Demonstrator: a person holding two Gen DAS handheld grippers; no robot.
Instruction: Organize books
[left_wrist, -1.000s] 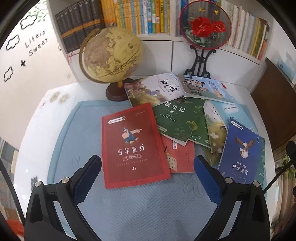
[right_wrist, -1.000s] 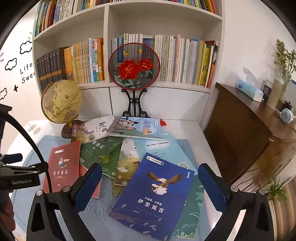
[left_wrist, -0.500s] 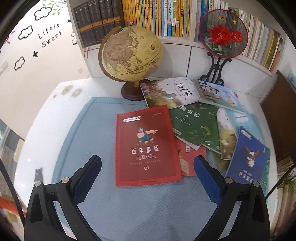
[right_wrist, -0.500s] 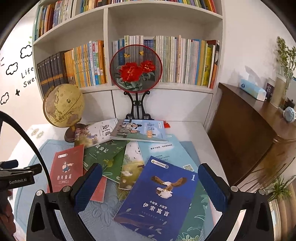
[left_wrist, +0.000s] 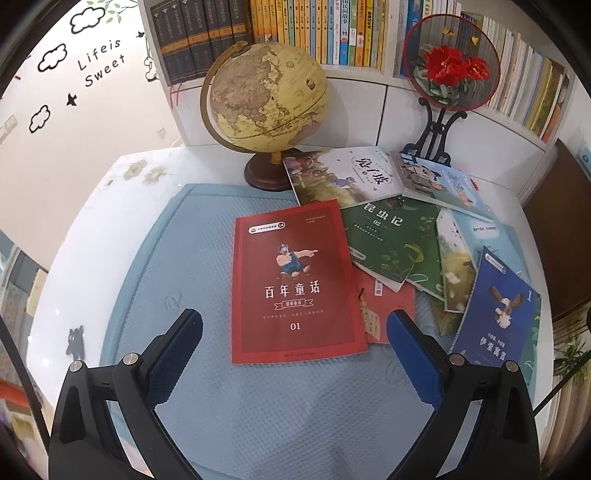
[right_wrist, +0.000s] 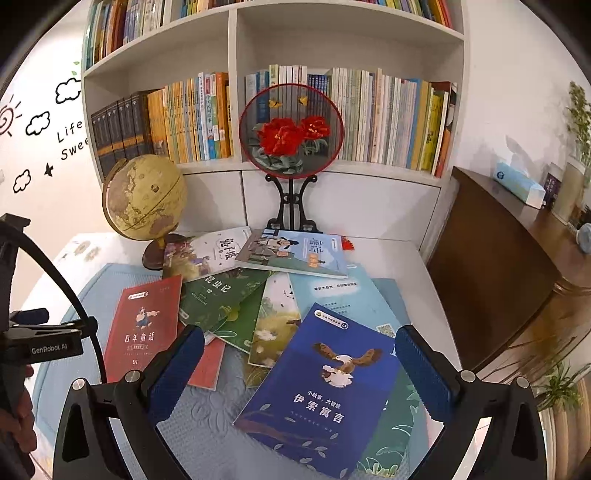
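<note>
Globe sits at the far left corner of the blue mat, right by the white shelf. Next over, the red book lies flat, lined up between the left gripper's wide-spread fingers, nothing held. Green book and a few others fan out messily to its right. Blue eagle book lies on top under the right gripper, also wide and empty.

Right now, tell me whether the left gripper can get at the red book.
Probably yes: the left gripper is open, the red book lies flat just ahead on top, with nothing between.
</note>
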